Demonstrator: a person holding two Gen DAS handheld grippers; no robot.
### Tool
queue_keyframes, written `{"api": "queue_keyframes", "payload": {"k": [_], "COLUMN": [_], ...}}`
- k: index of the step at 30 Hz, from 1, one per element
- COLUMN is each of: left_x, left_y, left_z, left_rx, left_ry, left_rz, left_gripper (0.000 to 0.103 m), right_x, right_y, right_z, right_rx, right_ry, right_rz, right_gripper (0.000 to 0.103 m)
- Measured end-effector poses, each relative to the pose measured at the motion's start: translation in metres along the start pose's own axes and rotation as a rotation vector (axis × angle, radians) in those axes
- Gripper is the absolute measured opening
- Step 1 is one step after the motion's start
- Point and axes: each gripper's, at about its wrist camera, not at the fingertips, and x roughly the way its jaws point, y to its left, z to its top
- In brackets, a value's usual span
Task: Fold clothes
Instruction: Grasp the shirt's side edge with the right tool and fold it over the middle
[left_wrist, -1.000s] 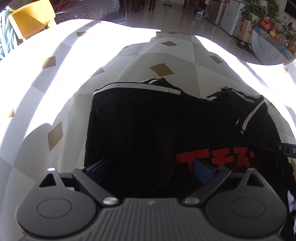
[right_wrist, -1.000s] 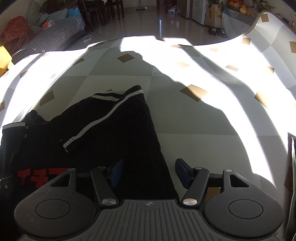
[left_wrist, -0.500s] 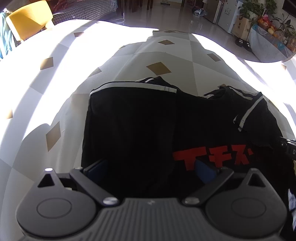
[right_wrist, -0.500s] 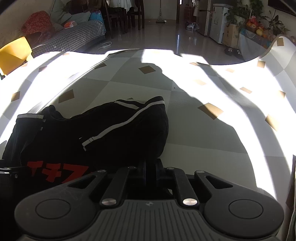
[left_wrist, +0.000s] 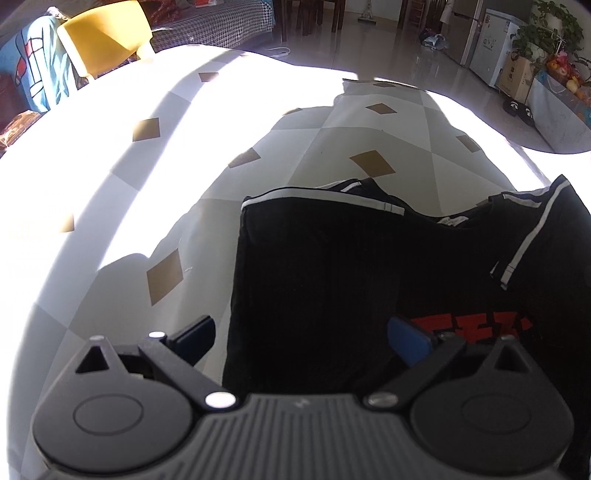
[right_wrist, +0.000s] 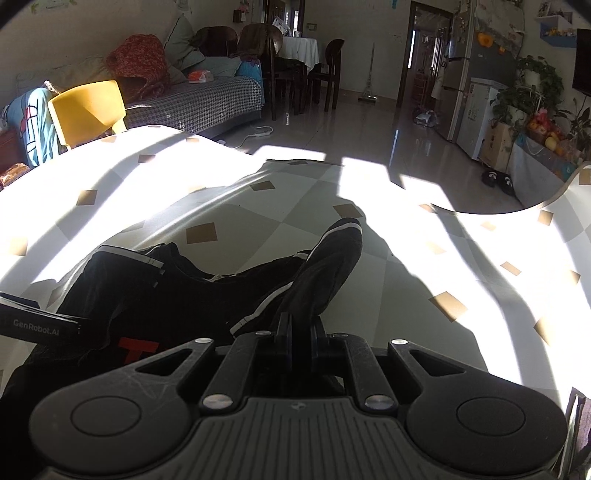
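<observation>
A tiled living room (right_wrist: 369, 122) with a sofa (right_wrist: 207, 99) is seen beyond the diamond-patterned table cover (left_wrist: 155, 206). The black shirt (left_wrist: 332, 277) is spread ahead of the left gripper (left_wrist: 301, 338), left unclenched; its sleeve (right_wrist: 328, 266) is pinched by the right gripper (right_wrist: 299, 332).

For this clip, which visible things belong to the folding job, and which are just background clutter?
Job: black T-shirt; right tool, shut on its edge; left tool, open; tablecloth.
Lying about: yellow chair; sofa; fridge; slippers.
</observation>
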Motion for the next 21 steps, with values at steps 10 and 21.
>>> {"api": "queue_keyframes", "payload": {"k": [10, 21], "left_x": [0.006, 0.013], "left_y": [0.007, 0.011], "left_z": [-0.005, -0.008], "left_rx": [-0.025, -0.045], "left_ry": [0.044, 0.079], "left_rz": [0.002, -0.009], "left_gripper": [0.1, 0.1], "right_x": [-0.003, 0.019], "right_y": [0.043, 0.078], "right_z": [0.004, -0.012], "right_rx": [-0.085, -0.205], "right_ry": [-0.044, -0.009], "right_rz": [0.122, 0.194], "right_gripper": [0.01, 0.01]}}
